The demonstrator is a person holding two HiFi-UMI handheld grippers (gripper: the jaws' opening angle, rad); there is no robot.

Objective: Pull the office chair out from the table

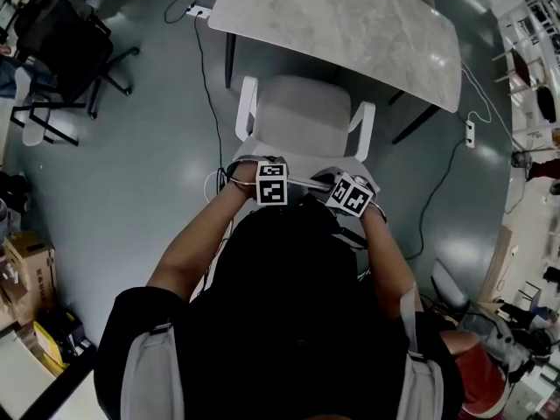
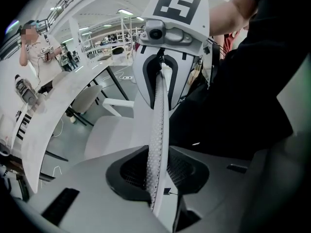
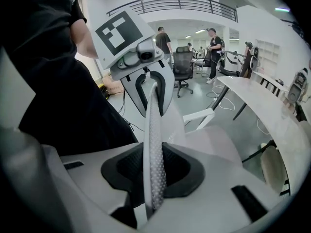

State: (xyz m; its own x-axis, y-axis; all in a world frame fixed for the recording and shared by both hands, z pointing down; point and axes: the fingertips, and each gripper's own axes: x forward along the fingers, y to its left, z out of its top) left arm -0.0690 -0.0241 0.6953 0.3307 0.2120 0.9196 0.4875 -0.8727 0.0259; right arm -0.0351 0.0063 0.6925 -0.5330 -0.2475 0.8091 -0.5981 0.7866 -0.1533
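Note:
The grey office chair (image 1: 302, 116) with white armrests stands just in front of the marble-grey table (image 1: 350, 24), its seat near the table's front edge. I stand behind it. My left gripper (image 1: 271, 180) and right gripper (image 1: 352, 193) sit side by side on the top edge of the backrest. In the left gripper view the mesh backrest edge (image 2: 158, 140) runs between the jaws of the left gripper (image 2: 158, 178), which are shut on it. The right gripper (image 3: 153, 176) is likewise shut on the mesh edge (image 3: 153, 144). Each gripper view shows the other gripper further along the edge.
A black office chair (image 1: 66, 46) stands at the far left. A power strip (image 1: 199, 10) and cables lie on the floor by the table's left leg. Cardboard boxes (image 1: 26, 261) sit at the left. Several people (image 3: 212, 47) stand in the background.

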